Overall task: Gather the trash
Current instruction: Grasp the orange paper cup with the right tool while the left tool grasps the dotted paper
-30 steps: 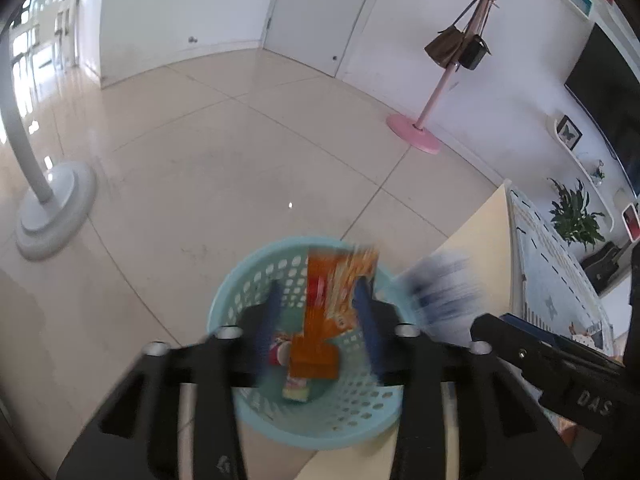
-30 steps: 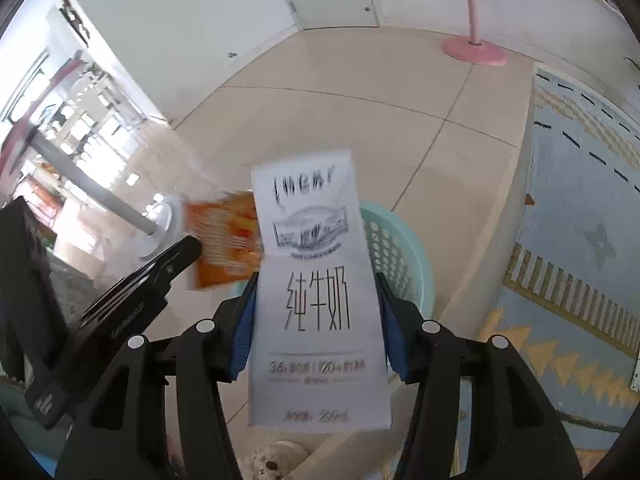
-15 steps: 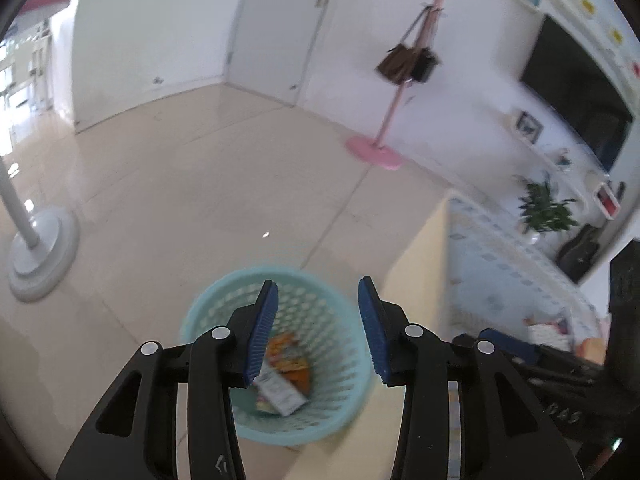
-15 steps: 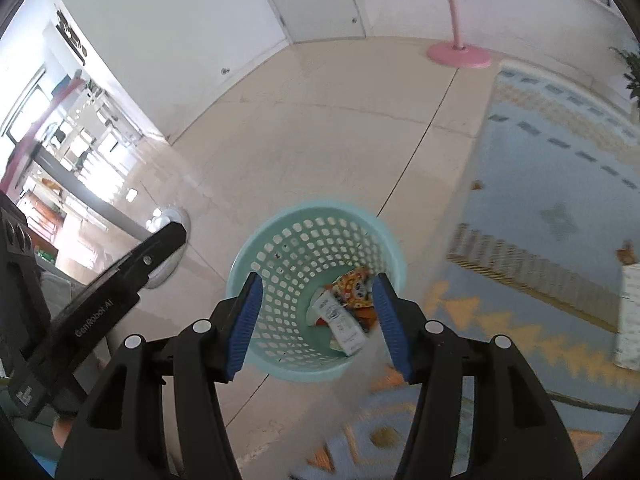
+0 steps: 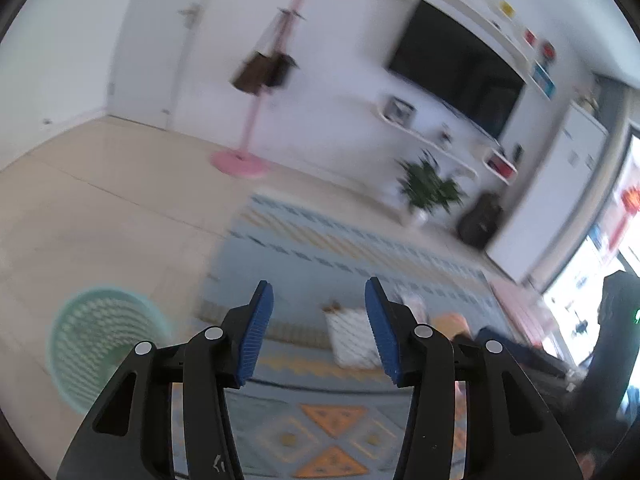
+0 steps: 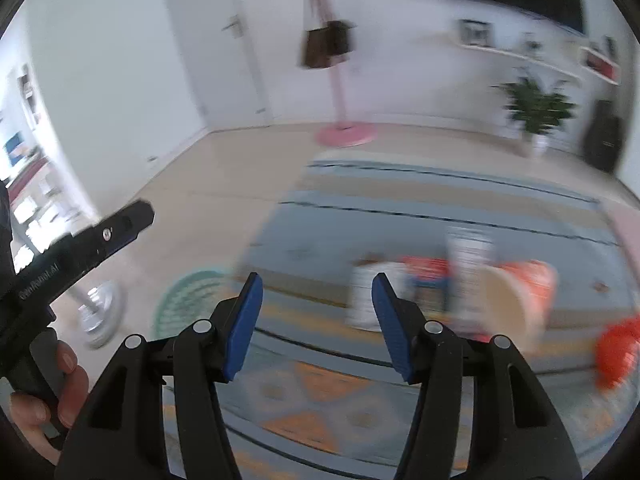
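Both views are blurred by motion. The teal perforated trash basket (image 5: 100, 344) stands on the tile floor at the lower left; it also shows in the right wrist view (image 6: 192, 300). My left gripper (image 5: 318, 332) is open and empty above the patterned rug (image 5: 320, 264). My right gripper (image 6: 316, 324) is open and empty. A white carton (image 5: 352, 338) lies on the rug just behind the left gripper; it also shows in the right wrist view (image 6: 370, 296). More blurred trash lies right of it: a tall white pack (image 6: 468, 276) and orange-red wrappers (image 6: 532, 280).
A pink coat stand (image 5: 250, 120) with bags stands on the tile floor by the wall. A potted plant (image 5: 428, 192) and a dark bag (image 5: 480, 220) sit under the wall TV. A white floor-lamp base (image 6: 100, 316) stands left of the basket.
A second ago both grippers held trash over the basket, an orange wrapper and a white milk carton. Both items dropped in. Both grippers, now open, have swung right toward the rug.
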Motion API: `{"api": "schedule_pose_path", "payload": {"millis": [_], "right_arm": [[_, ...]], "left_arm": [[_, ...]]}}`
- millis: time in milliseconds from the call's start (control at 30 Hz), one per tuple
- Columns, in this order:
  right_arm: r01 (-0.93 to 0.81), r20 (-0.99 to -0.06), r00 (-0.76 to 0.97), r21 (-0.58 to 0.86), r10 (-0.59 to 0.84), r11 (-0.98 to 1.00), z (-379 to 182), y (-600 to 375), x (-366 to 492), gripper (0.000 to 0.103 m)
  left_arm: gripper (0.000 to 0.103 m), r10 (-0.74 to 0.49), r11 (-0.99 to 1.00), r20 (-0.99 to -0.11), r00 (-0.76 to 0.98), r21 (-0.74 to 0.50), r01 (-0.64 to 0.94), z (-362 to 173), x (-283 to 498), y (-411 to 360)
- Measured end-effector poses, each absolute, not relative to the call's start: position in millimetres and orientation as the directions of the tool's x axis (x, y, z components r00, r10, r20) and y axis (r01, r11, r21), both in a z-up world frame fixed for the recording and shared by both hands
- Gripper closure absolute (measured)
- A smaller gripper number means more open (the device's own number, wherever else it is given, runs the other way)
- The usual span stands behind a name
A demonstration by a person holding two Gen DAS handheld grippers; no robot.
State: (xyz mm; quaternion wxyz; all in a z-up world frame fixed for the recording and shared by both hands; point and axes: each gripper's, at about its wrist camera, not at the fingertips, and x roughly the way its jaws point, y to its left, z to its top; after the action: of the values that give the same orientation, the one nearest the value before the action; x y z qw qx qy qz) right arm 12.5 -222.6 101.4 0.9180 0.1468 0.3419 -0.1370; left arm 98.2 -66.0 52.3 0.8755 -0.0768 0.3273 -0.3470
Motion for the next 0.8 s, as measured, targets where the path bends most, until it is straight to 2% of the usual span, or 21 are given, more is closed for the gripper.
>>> {"api": "schedule_pose_path", "payload": {"millis": [167, 267, 433, 600, 667, 700, 800], "right_arm": [[0.522, -0.713, 0.656, 0.191, -0.248, 0.831, 65.6, -298.2, -35.7, 0.050], [0.595, -0.748, 0.618, 0.244, -0.242, 0.766, 40.6, -337.1, -48.4, 0.050], [0.615, -0.769, 0.604, 0.285, -0.207, 0.735, 22.8, -359.9, -37.2, 0.050], [0.639, -0.787, 0.565, 0.228, -0.247, 0.734, 5.3, -354.6, -12.5, 0.050], [0.648, -0.796, 0.550, 0.215, -0.253, 0.731, -2.4, -356.9, -11.9, 0.073], [0.652, -0.801, 0.544, 0.216, -0.250, 0.727, -7.3, -358.3, -15.3, 0.081], [0.663, -0.796, 0.541, 0.204, -0.272, 0.721, -15.7, -361.0, -32.3, 0.088]], "left_arm": [[0.057, -0.669, 0.711, -0.579, 0.467, -0.314, 0.630, 5.8, 82.5, -107.4], [0.057, -0.659, 0.704, -0.615, 0.433, -0.302, 0.642, -18.8, 84.8, -111.8], [0.058, -0.644, 0.719, -0.651, 0.402, -0.336, 0.609, -42.3, 107.4, -107.0], [0.058, -0.637, 0.714, -0.661, 0.396, -0.312, 0.627, -43.6, 109.6, -113.1], [0.058, -0.649, 0.700, -0.663, 0.373, -0.328, 0.634, -43.2, 112.0, -118.8], [0.058, -0.659, 0.689, -0.662, 0.356, -0.342, 0.639, -41.5, 114.2, -124.7], [0.051, -0.672, 0.667, -0.662, 0.332, -0.345, 0.661, -39.7, 114.5, -143.1]]}}
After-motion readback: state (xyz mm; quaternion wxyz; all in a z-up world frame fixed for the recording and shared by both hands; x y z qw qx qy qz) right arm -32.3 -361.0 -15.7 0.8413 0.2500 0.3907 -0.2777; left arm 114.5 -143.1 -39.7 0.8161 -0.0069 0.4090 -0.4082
